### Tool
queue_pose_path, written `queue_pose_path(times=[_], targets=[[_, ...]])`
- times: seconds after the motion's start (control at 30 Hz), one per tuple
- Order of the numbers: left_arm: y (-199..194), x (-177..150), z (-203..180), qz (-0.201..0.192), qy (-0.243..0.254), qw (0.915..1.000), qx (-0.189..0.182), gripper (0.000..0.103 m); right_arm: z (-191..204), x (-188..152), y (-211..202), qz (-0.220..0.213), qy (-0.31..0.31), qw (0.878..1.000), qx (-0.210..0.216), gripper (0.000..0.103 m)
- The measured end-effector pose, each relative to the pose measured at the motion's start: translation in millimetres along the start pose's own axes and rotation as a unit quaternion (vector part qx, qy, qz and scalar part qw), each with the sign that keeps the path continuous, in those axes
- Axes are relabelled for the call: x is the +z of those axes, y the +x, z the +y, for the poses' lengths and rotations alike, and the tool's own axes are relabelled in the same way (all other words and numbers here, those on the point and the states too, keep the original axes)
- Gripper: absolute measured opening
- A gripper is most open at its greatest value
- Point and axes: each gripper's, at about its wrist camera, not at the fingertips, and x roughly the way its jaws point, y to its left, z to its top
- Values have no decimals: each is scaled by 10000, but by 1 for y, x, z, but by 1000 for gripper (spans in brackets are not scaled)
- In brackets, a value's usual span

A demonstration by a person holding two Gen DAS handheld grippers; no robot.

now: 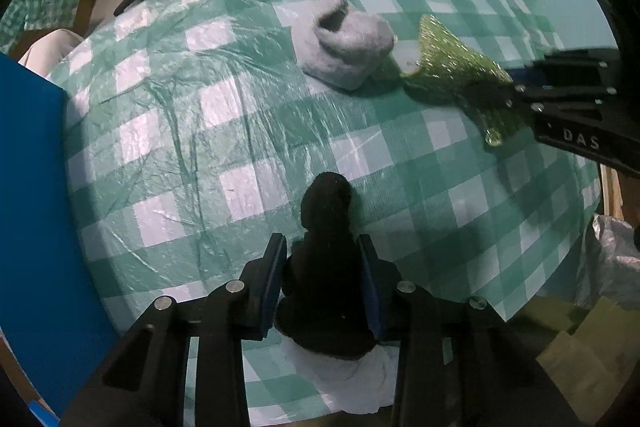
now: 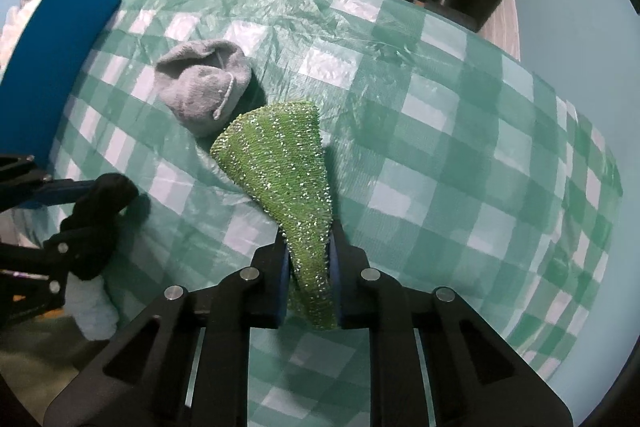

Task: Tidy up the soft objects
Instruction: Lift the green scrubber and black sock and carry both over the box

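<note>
Left gripper (image 1: 324, 283) clamped on black fuzzy sock (image 1: 326, 267), right gripper (image 2: 308, 279) pinched on glittery green knitted cloth (image 2: 280, 155), rolled grey fleece sock (image 2: 202, 87) left on green-white checked tablecloth (image 2: 440, 147).

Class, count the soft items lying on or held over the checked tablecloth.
3, possibly more hidden: a black-and-white fuzzy sock in the left gripper, a glittery green cloth in the right gripper, and a grey rolled sock beside the cloth.
</note>
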Motion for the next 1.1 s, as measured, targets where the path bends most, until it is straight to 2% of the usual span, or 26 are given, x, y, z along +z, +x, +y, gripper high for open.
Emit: queue_pose_path(times=[0.43,1.1], targets=[[-30,11,25,-313,-93,9994,-74,35,-8,-7,-26,-161,247,9992,253,14],[-96,-12,28,-856,-74,9963,13,35,27,-15,-83,-556,389,9962,547,14]])
